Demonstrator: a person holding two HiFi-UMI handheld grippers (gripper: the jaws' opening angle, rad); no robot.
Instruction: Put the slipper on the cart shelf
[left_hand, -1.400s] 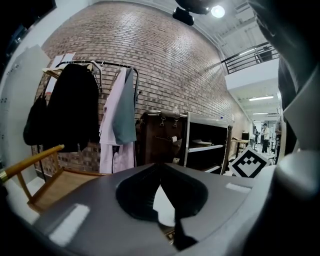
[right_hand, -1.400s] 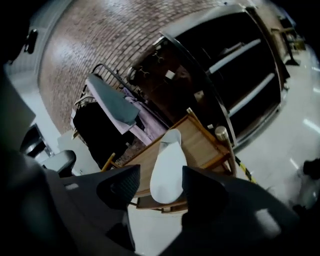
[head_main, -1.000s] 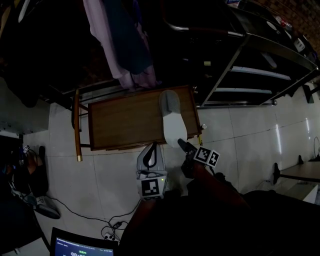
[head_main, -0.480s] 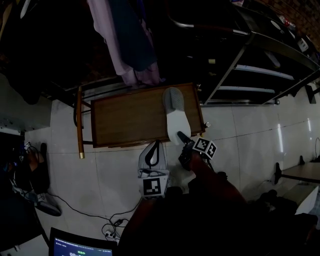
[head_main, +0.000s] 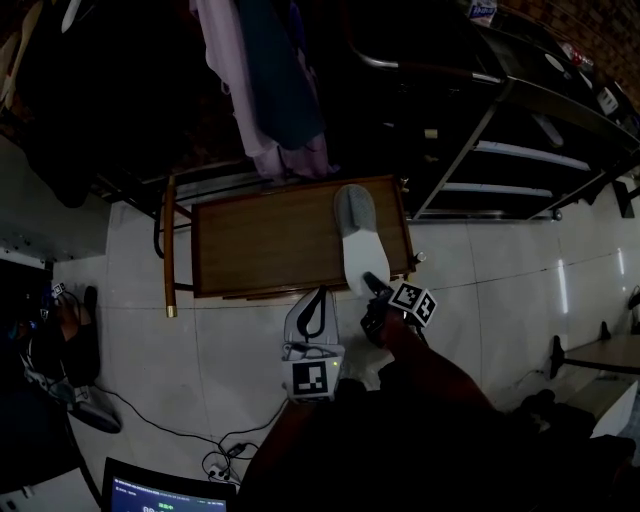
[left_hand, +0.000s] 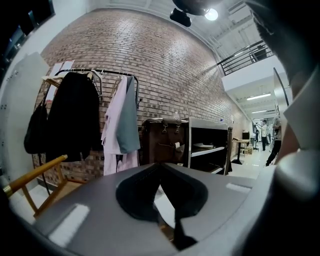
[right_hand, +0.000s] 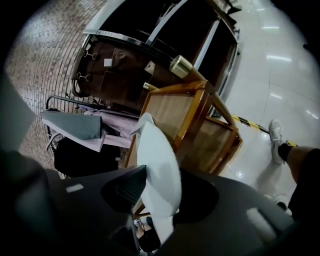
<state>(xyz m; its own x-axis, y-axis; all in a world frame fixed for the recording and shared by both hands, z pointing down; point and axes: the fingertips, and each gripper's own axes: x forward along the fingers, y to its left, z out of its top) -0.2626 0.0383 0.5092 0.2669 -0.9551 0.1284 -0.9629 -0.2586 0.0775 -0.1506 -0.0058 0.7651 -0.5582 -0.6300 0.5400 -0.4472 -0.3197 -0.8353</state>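
Observation:
A pale grey slipper lies lengthwise on the top of the wooden cart, near its right end, with the heel over the front edge. My right gripper is at that heel. Its jaws are closing with the slipper's heel between them, and both sides touch it. In the right gripper view the cart's lower shelf shows beyond the slipper. My left gripper hangs over the floor just in front of the cart, left of the right one. Its jaws meet at the tips and hold nothing.
A rack of hanging clothes stands behind the cart. A dark metal shelf unit is at the back right. Cables and a power strip lie on the tiled floor at the lower left. A person's shoe stands beside the cart.
My right gripper has closed in on the slipper's heel and its jaws have come together round it. The slipper still lies on the cart top. The left gripper has barely moved.

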